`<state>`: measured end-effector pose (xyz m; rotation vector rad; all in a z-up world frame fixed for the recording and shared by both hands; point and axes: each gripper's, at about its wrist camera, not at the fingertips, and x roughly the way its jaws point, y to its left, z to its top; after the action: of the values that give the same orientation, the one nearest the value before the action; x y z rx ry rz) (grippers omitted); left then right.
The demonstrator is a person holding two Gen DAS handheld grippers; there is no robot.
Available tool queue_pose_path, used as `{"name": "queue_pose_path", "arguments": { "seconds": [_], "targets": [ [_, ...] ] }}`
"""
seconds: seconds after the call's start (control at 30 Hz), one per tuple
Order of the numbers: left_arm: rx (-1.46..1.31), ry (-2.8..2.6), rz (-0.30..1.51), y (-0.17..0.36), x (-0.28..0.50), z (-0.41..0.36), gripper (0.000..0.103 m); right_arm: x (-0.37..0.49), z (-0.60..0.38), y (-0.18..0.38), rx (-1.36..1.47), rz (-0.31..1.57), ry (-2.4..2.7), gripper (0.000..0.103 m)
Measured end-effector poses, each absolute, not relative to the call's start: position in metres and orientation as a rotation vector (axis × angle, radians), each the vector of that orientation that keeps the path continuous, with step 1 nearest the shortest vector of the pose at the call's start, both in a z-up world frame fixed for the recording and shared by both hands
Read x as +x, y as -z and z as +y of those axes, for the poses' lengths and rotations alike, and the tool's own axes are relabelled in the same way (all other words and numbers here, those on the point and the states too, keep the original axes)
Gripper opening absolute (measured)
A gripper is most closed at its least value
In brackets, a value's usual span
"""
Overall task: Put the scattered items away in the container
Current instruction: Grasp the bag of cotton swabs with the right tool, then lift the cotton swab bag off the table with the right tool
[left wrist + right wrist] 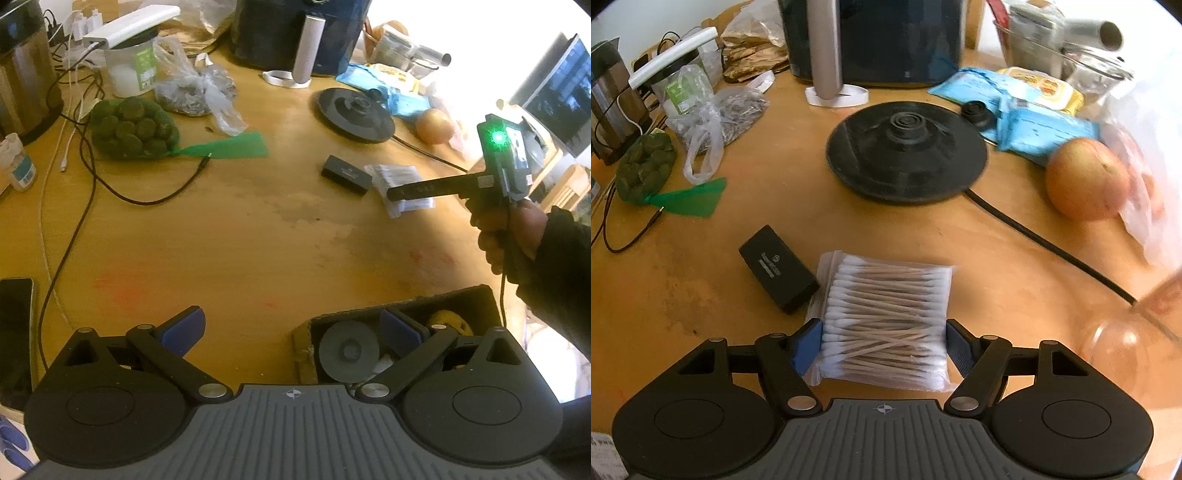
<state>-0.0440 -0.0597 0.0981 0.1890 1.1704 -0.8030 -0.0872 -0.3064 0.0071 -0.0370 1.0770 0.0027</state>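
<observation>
A clear pack of cotton swabs (882, 306) lies flat on the wooden table (960, 266). My right gripper (882, 347) straddles its near end, and both blue pads (807, 349) touch the pack's sides, so the jaws are shut on it. A small black box (777, 269) lies just left of the pack, touching it. In the left wrist view the right gripper (397, 197), held by a hand, reaches over the same pack (397, 177) beside the black box (345, 174). My left gripper (293, 328) is open and empty, its right finger above a cardboard box (304, 350) holding a grey disc (349, 350) and a yellow item (448, 321).
A black kettle base (905, 151) with its cord sits behind the pack, an apple (1086, 177) and blue packets (1034, 122) to the right. A green net of round fruit (133, 127), a plastic bag (199, 92), cables (85, 177) and a phone (14, 339) lie to the left.
</observation>
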Motion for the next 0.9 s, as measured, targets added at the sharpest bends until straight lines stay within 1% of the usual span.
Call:
{"name": "queue_pose_path", "arguments": {
  "seconds": [0.47,0.6,0.9],
  "targets": [
    [0.216,0.838,1.166,-0.103,-0.050,-0.070,0.103,-0.103,-0.324,-0.002,0.006,1.086,0.020,0.076],
    [0.216,0.848,1.153,-0.107,-0.051,-0.072,0.103,-0.105,-0.326,-0.004,0.011,1.074,0.018,0.073],
    [0.228,0.851,1.137,-0.112,-0.052,-0.078,0.103,-0.120,-0.334,-0.017,0.031,1.049,0.001,0.073]
  ]
}}
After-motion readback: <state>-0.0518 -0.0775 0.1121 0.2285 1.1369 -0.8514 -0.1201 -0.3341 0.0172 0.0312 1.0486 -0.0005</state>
